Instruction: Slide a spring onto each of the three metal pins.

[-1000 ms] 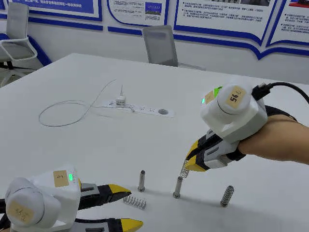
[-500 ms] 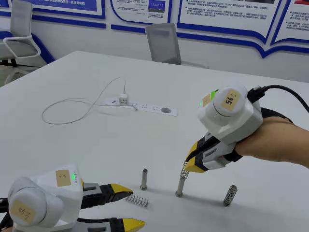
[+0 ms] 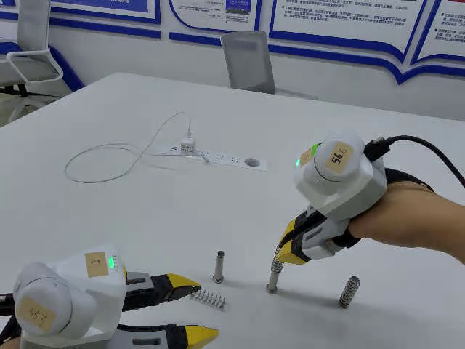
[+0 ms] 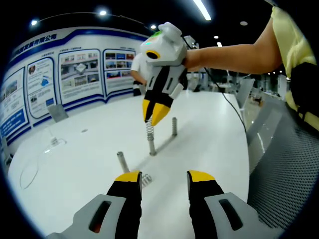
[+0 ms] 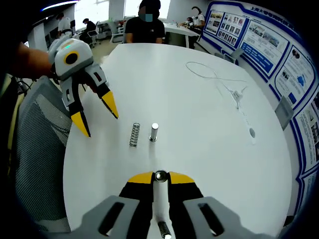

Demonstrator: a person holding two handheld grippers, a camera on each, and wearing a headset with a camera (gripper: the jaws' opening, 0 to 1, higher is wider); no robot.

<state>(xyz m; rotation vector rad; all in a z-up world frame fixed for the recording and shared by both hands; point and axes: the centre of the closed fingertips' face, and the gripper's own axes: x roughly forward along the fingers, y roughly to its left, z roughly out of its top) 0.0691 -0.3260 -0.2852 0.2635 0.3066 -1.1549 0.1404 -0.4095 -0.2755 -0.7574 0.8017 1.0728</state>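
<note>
right gripper [image 3: 289,253]: on the right, jaws pinched together on the held spring, yellow tips aimed down and to the left above the middle pin.
held spring [image 3: 277,256]: upright under those tips, lower end meeting the top of the middle pin [image 3: 272,278].
left pin [image 3: 219,266]: bare, upright, just left of the middle pin.
loose spring [image 3: 208,297]: flat on the table [image 3: 182,211], near side of the left pin, close to the left gripper's far tip.
right spring [image 3: 349,291]: upright, well right of the middle pin; whatever stands inside it too small to tell.
left gripper [image 3: 197,308]: near left, low over the table, jaws apart, nothing between them.
far side: power strip [image 3: 218,158] with a white cable [image 3: 102,156] looping left.
</note>
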